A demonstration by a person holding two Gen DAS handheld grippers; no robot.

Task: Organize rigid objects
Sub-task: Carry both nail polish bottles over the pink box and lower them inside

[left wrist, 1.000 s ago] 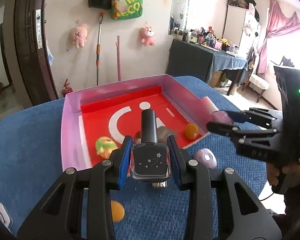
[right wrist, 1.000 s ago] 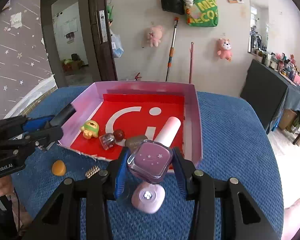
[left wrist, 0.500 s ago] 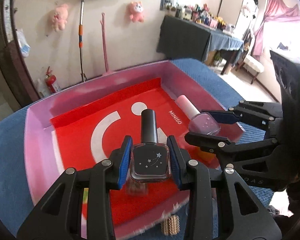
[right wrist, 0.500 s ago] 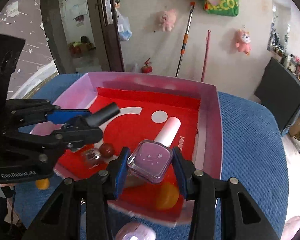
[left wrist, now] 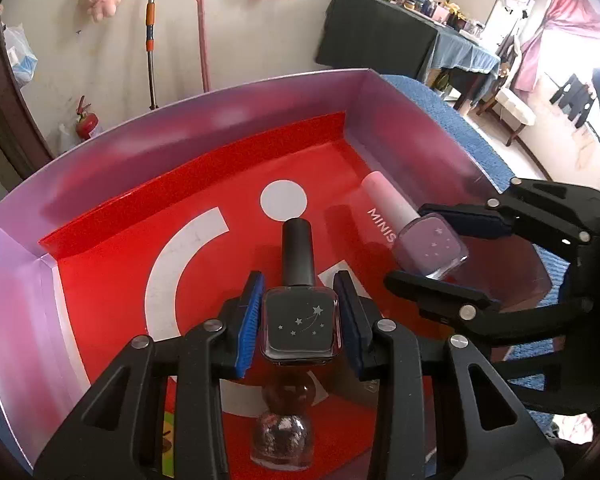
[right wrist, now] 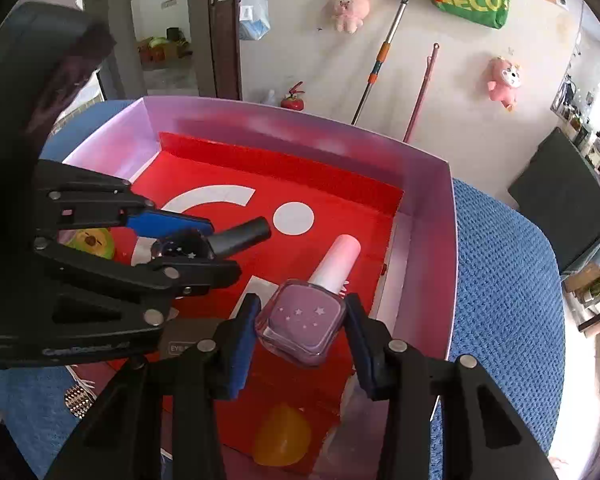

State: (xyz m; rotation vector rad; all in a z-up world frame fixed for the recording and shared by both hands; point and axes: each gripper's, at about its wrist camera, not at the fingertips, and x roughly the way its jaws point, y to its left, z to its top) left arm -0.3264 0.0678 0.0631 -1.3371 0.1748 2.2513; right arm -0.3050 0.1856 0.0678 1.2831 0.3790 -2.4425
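Observation:
My left gripper (left wrist: 299,326) is shut on a black nail polish bottle (left wrist: 299,324) with a black cap and holds it over the red floor of the pink-walled box (left wrist: 220,120). My right gripper (right wrist: 302,330) is shut on a lilac nail polish bottle (right wrist: 302,326) with a pale pink cap, above the box's right side. Each gripper shows in the other's view: the right one with the lilac bottle (left wrist: 430,246), the left one with the black bottle (right wrist: 180,250).
In the box lie a glitter bottle (left wrist: 282,438), a dark red ball (left wrist: 288,392), a green-yellow toy figure (right wrist: 90,242), an orange egg shape (right wrist: 282,436) and a grey case (right wrist: 180,334). A small brass piece (right wrist: 78,400) lies on the blue cloth (right wrist: 500,280) outside.
Both grippers have moved forward from the cloth in front of the box to above its red floor, each still holding its bottle.

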